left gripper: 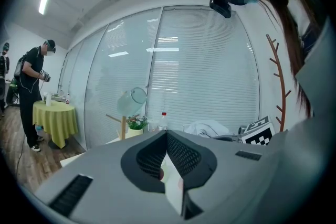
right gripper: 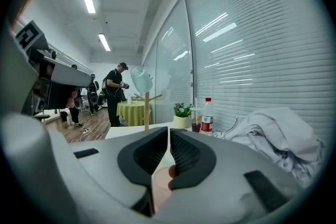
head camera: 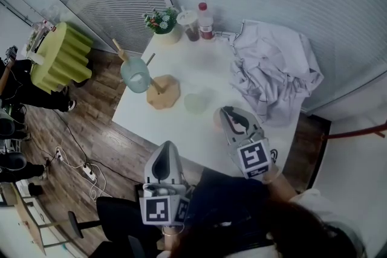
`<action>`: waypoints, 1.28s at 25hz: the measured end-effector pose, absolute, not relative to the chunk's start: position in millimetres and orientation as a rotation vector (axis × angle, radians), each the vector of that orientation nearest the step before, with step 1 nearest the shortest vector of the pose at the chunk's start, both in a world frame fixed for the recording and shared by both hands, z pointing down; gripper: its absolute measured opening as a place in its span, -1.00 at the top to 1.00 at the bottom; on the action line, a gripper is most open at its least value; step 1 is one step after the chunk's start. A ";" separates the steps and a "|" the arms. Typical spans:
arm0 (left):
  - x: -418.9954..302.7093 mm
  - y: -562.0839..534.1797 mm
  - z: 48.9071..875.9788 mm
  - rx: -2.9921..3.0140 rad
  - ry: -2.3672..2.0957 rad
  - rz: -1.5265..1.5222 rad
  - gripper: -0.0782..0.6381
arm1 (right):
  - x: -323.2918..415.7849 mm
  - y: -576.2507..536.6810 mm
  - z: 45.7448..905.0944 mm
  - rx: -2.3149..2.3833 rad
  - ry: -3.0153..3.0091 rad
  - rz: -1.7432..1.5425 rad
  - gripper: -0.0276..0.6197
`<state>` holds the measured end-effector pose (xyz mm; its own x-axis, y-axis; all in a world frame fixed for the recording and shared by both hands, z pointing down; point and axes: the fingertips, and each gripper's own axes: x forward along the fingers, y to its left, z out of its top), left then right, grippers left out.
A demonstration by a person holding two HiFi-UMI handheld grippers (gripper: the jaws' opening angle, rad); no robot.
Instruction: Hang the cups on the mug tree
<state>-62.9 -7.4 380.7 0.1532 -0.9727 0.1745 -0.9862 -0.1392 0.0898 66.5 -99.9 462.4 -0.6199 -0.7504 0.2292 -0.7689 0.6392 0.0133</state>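
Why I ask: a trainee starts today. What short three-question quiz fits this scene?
1. True or false: one cup already hangs on the mug tree.
2. Where is the second cup? A) standing on the table near the tree's base; B) between the right gripper's jaws; C) on top of the crumpled cloth.
3. Fill in: the left gripper and the right gripper are both ____ (open or shut), with nothing between the jaws.

Key: 1 true; 2 A; 3 shut.
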 end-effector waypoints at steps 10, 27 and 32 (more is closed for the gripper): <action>-58.1 -10.9 385.7 2.238 -1.910 0.146 0.77 | 63.2 -100.3 491.2 1.191 -2.608 0.193 0.49; -59.4 -14.0 390.7 2.236 -1.895 0.166 0.77 | 60.9 -99.6 542.4 1.103 -2.493 0.247 0.11; -60.0 -15.3 393.7 2.232 -1.894 0.174 0.77 | 59.5 -99.7 553.8 1.094 -2.469 0.259 0.08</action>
